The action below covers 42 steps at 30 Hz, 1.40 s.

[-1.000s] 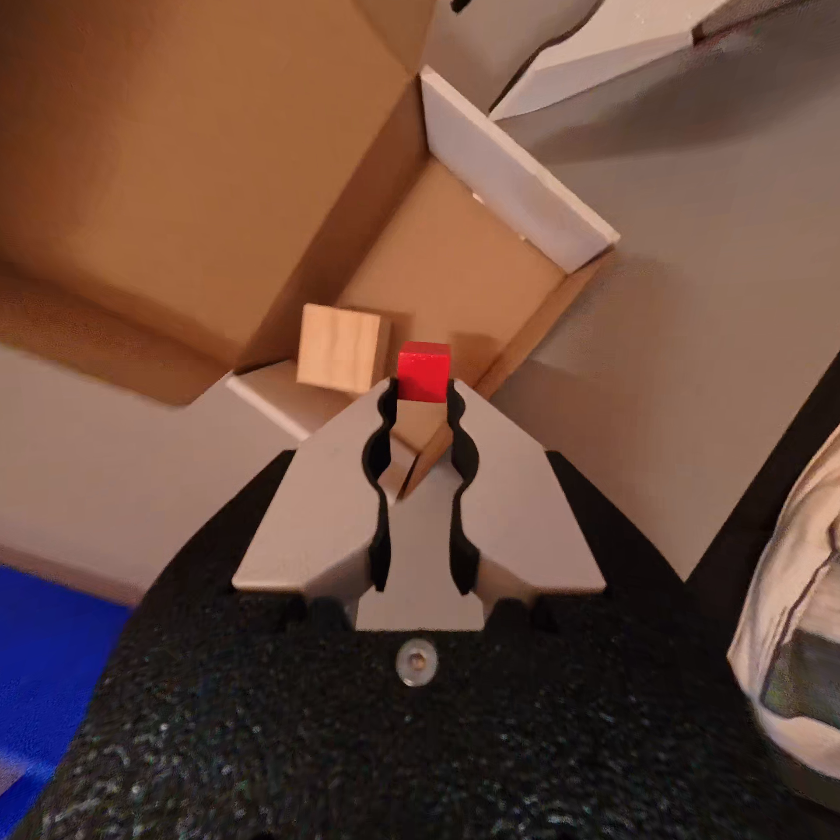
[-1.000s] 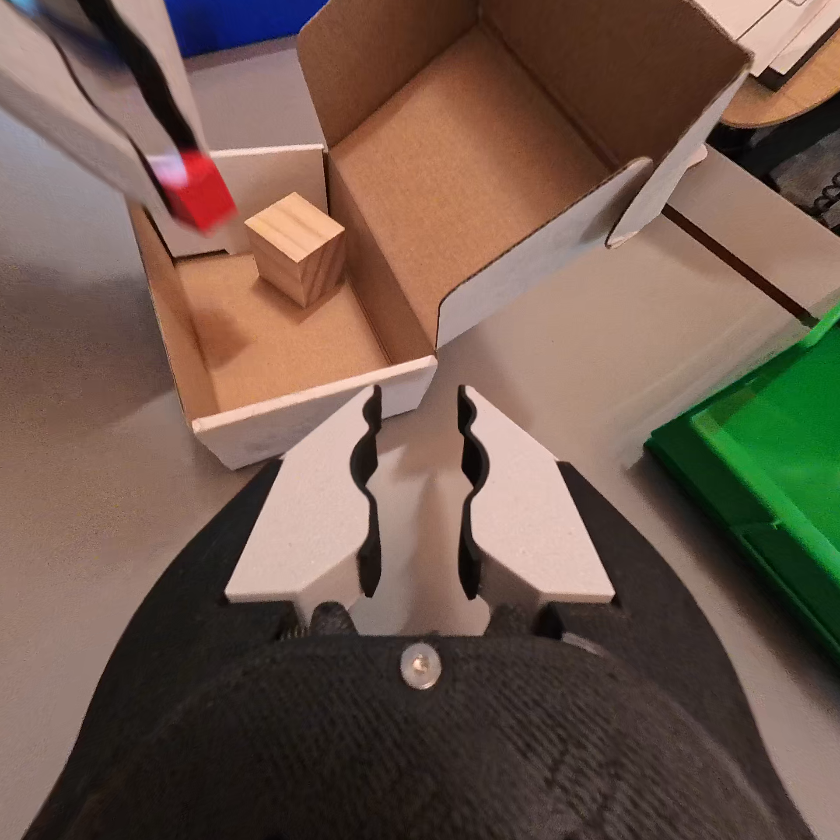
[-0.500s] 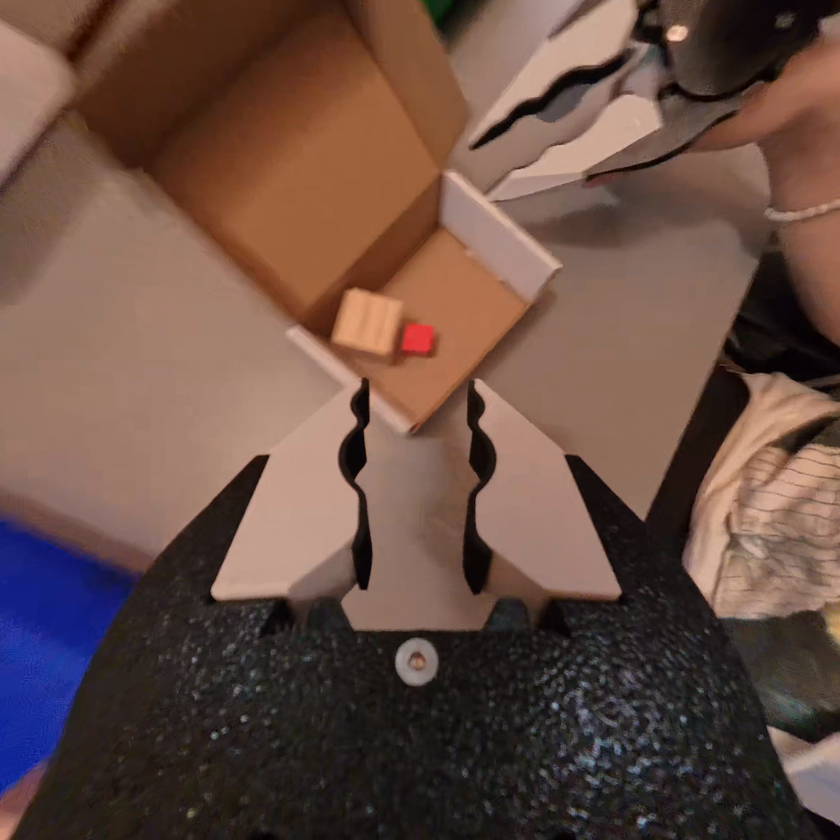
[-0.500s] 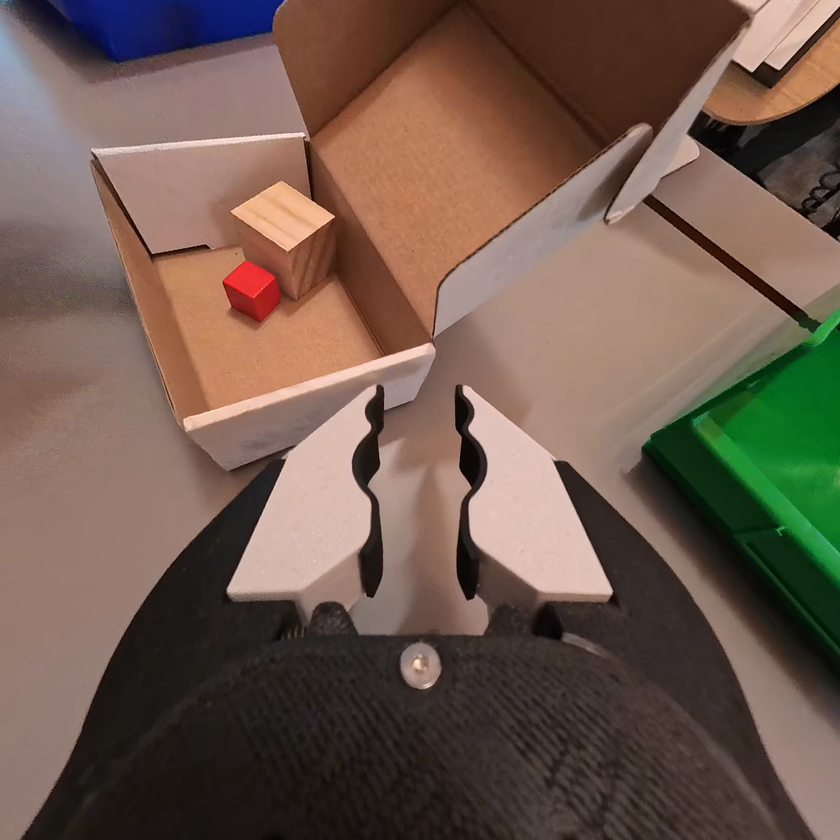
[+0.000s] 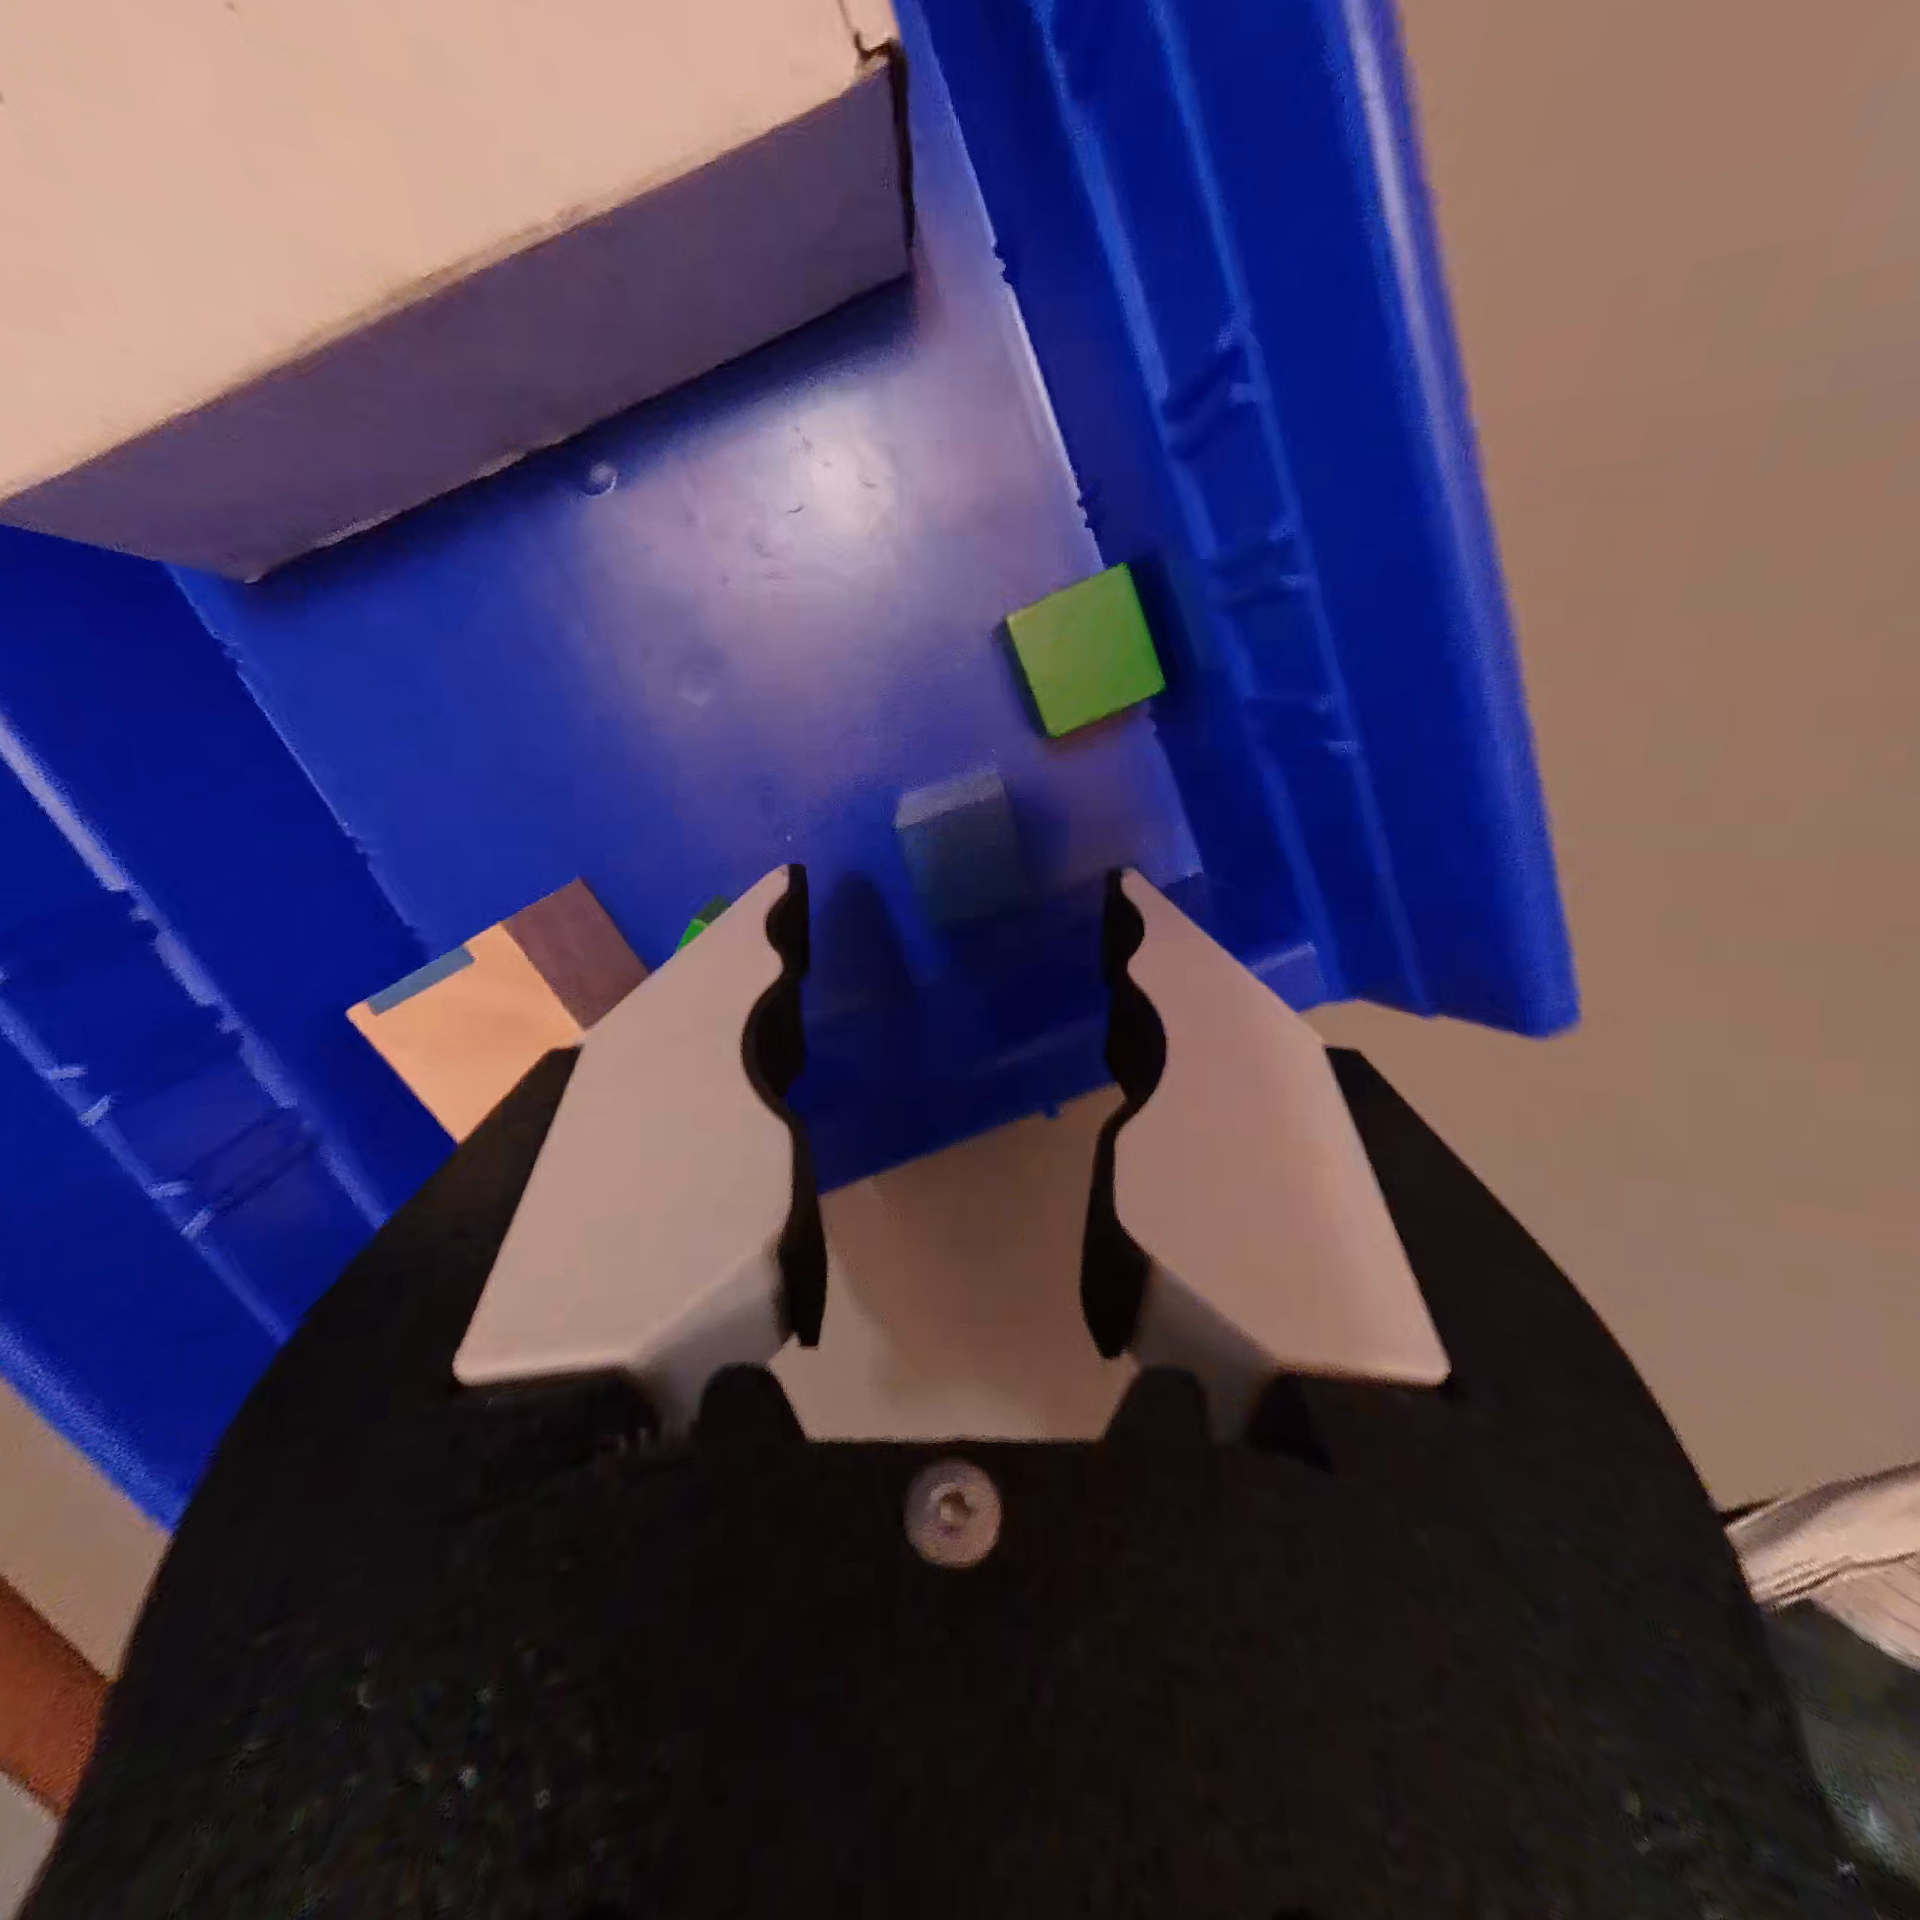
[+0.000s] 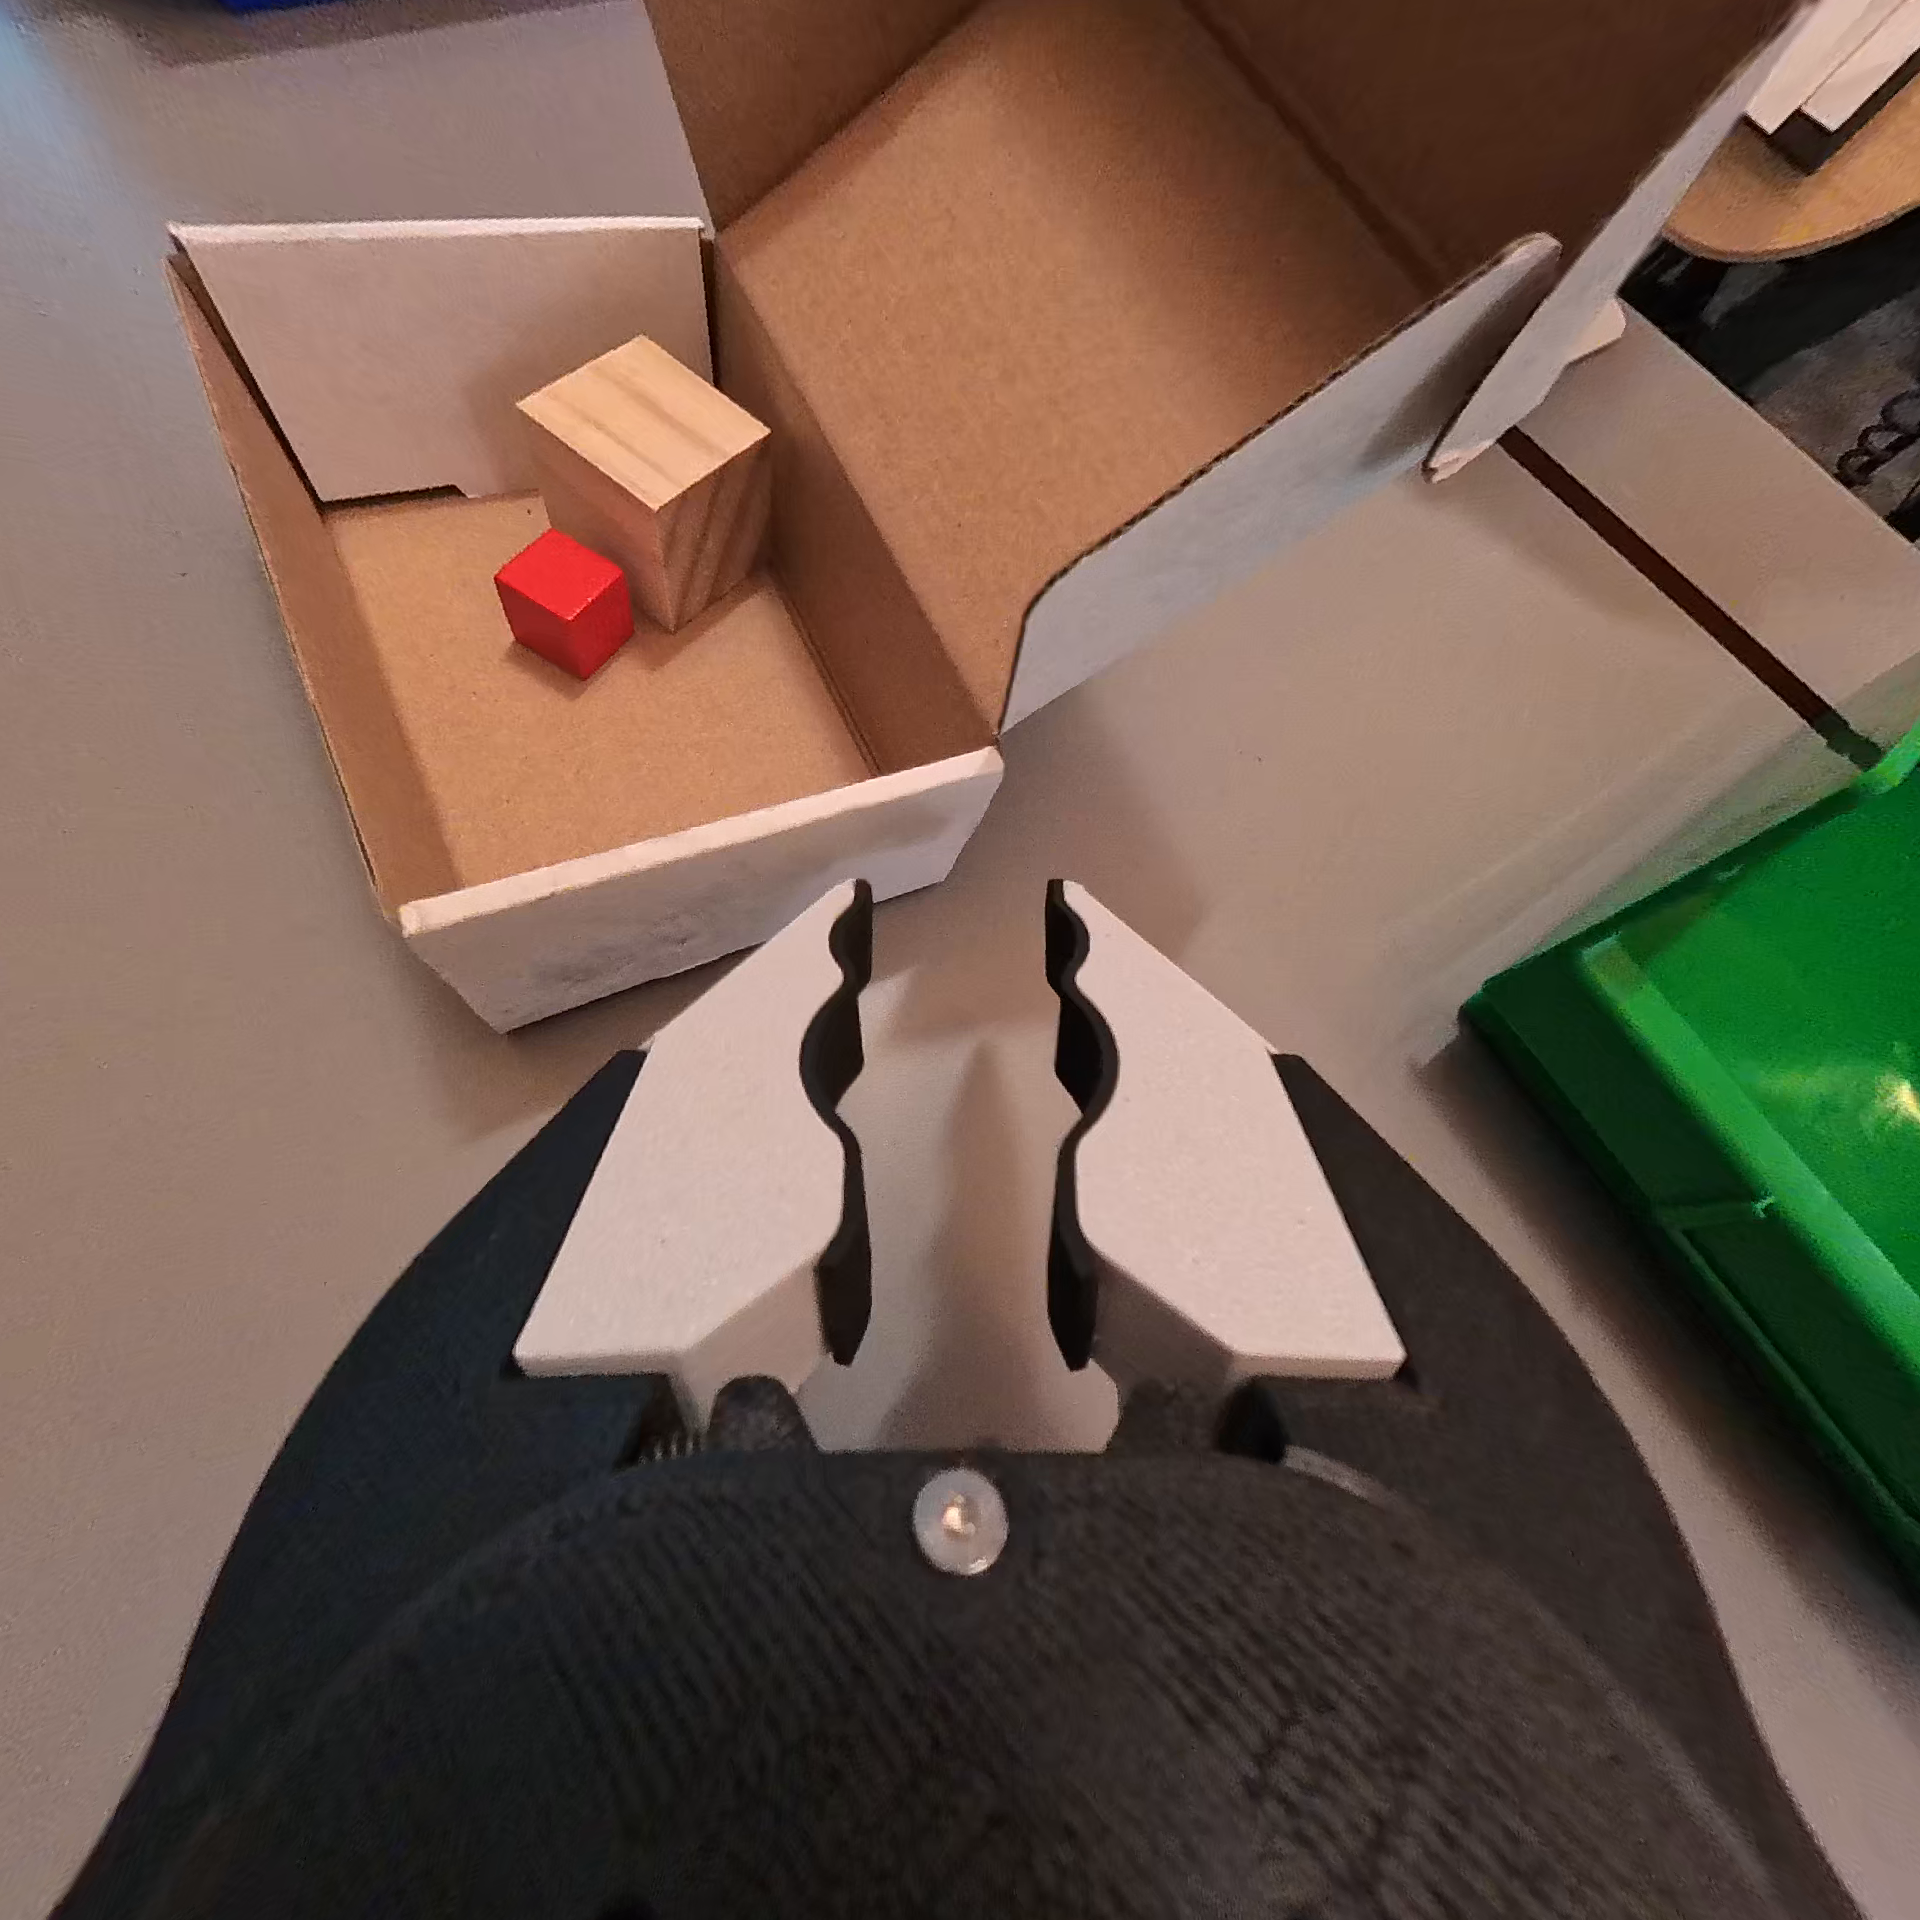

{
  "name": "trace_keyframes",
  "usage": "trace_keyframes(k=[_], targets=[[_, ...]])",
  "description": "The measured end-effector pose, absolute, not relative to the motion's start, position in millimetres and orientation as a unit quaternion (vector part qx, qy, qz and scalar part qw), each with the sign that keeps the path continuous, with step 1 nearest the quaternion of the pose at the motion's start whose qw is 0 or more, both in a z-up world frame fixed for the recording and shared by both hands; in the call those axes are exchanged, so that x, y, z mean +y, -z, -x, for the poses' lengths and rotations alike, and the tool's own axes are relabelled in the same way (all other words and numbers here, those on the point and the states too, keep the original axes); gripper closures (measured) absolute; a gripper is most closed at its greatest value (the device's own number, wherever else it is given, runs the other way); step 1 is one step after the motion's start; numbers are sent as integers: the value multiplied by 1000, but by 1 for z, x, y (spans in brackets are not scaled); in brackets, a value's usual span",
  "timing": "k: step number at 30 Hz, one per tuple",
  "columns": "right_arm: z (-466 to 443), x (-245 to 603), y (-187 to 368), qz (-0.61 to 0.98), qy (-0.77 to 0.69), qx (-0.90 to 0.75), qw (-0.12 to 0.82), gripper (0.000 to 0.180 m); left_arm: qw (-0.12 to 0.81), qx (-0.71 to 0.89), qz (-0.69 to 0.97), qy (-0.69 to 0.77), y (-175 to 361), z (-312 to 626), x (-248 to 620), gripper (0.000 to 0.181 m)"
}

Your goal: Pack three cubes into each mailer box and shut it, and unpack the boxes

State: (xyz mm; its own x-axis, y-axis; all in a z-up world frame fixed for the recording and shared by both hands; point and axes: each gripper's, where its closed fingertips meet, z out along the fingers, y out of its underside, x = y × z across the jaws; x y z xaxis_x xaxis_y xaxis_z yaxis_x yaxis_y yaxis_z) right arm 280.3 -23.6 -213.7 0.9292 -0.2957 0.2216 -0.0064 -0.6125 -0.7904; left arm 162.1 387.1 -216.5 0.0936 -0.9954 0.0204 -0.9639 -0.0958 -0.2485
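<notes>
In the right wrist view an open mailer box [image 6: 686,914] stands on the grey table with its lid [image 6: 1049,343] raised. Inside it a small red cube [image 6: 566,603] sits against a taller plain wooden block [image 6: 655,473]. My right gripper [image 6: 951,899] is open and empty just in front of the box's near wall. In the left wrist view my left gripper [image 5: 956,883] is open and empty over a blue bin [image 5: 623,675]. In the bin lie a green cube [image 5: 1086,649], a blue cube [image 5: 961,852] between my fingertips' line, and a wooden block [image 5: 468,1023] at the left.
A closed white mailer box [image 5: 416,239] rests in the far part of the blue bin. A green bin [image 6: 1766,1091] stands at the right of the table. A round wooden surface [image 6: 1787,197] and dark clutter lie beyond the table's far right edge.
My left gripper let go of the red cube in the box, then swung away to the blue bin. My right gripper stayed open and shifted slightly.
</notes>
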Motion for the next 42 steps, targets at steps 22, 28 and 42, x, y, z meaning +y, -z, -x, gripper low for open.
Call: trace_keyframes(k=[22,28,42], targets=[[-277,-18,222,888,170,72,421,148,145,679,715,77,205,-174,404,157],[-279,-20,222,885,164,81,427,148,255,703,611,260,83,-187,321,157],[-281,-35,177,853,184,119,474,147,125,843,433,295,178,-219,64,157]])
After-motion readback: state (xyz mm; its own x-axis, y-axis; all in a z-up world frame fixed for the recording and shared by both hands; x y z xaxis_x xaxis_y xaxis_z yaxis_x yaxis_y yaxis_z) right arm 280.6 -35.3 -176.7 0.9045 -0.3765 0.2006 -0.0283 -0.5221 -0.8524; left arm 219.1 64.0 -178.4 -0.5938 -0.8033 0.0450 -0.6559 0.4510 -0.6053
